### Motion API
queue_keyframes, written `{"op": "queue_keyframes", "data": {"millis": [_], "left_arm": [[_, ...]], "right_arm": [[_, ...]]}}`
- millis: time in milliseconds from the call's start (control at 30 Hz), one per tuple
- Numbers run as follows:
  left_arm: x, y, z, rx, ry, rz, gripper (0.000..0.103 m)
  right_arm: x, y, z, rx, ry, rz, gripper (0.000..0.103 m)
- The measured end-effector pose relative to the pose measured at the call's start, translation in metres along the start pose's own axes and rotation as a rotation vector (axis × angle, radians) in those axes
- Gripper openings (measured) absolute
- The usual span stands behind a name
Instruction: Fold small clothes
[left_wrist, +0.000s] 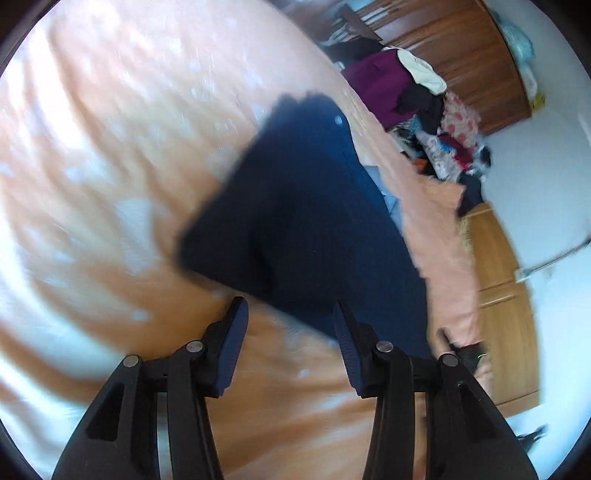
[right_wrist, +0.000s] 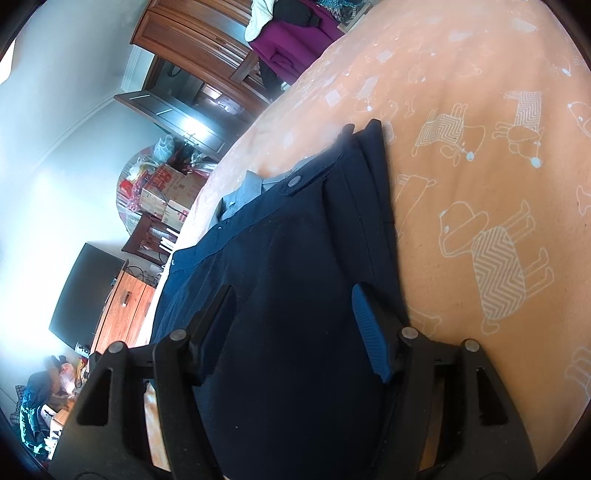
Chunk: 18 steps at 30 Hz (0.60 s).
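A navy blue garment (left_wrist: 306, 206) with a grey inner lining and a snap button lies on an orange bedspread (left_wrist: 110, 155). The left wrist view is blurred. My left gripper (left_wrist: 290, 314) is open just short of the garment's near edge, with nothing between its fingers. In the right wrist view the same navy garment (right_wrist: 295, 258) fills the middle, its button tab (right_wrist: 294, 181) and grey lining (right_wrist: 251, 188) at the far end. My right gripper (right_wrist: 293, 299) hangs open right over the dark cloth, with nothing pinched between its fingers.
The orange bedspread (right_wrist: 480, 147) carries white dog prints. A pile of mixed clothes (left_wrist: 417, 96) sits past the bed's far edge by a wooden wardrobe (left_wrist: 469, 48). A dark screen (right_wrist: 85, 291) on a wooden dresser (right_wrist: 125, 306), cardboard boxes (right_wrist: 166, 195) and a chair stand beside the bed.
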<state>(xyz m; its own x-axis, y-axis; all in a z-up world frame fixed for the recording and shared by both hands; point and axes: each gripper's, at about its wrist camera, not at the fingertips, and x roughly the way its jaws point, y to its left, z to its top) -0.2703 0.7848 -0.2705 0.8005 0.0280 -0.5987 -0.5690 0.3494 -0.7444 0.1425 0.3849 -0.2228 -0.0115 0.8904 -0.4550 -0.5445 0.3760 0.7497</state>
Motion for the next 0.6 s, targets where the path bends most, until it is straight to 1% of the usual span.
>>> {"op": "queue_keyframes", "data": {"millis": [33, 100, 133, 167, 200, 233, 300, 333, 367, 400, 467, 533, 600], "left_arm": [[0.002, 0.003, 0.004, -0.022, -0.017, -0.007, 0.048], [0.005, 0.013, 0.012, -0.101, -0.058, -0.041, 0.048], [0.006, 0.013, 0.013, -0.103, -0.070, -0.036, 0.046], [0.006, 0.013, 0.013, -0.103, -0.070, -0.036, 0.040], [0.010, 0.014, 0.015, -0.081, -0.092, 0.009, 0.031], [0.011, 0.017, 0.015, -0.071, -0.100, 0.020, 0.023], [0.006, 0.028, 0.015, -0.102, -0.120, -0.002, 0.010], [0.000, 0.032, 0.016, -0.117, -0.128, -0.016, 0.008], [-0.013, 0.038, 0.018, -0.120, -0.173, 0.011, 0.004], [-0.026, 0.047, 0.021, -0.137, -0.210, 0.001, 0.005], [-0.041, 0.066, 0.025, -0.189, -0.227, -0.027, 0.006], [-0.053, 0.072, 0.026, -0.172, -0.232, -0.041, 0.003], [-0.060, 0.062, 0.021, -0.147, -0.218, -0.051, 0.003]], "right_arm": [[-0.001, 0.000, 0.000, 0.001, 0.000, 0.001, 0.064], [0.000, 0.000, 0.000, 0.001, -0.001, 0.001, 0.064], [-0.001, 0.001, 0.000, 0.000, -0.001, 0.001, 0.064], [-0.001, 0.001, 0.000, 0.000, 0.000, 0.001, 0.064], [0.000, 0.000, 0.000, 0.000, -0.001, 0.001, 0.064], [-0.001, 0.001, 0.000, 0.000, -0.001, 0.002, 0.064], [-0.001, 0.001, 0.000, 0.001, -0.001, 0.002, 0.064], [-0.001, 0.001, 0.000, 0.001, 0.000, 0.000, 0.064], [0.000, 0.001, 0.000, 0.000, 0.000, 0.000, 0.064], [0.000, 0.000, 0.000, -0.001, 0.000, 0.000, 0.064], [-0.001, 0.000, 0.000, 0.001, -0.001, 0.004, 0.064], [-0.002, 0.000, -0.001, 0.007, -0.005, 0.017, 0.064], [-0.004, 0.000, -0.001, 0.010, -0.008, 0.024, 0.064]]}}
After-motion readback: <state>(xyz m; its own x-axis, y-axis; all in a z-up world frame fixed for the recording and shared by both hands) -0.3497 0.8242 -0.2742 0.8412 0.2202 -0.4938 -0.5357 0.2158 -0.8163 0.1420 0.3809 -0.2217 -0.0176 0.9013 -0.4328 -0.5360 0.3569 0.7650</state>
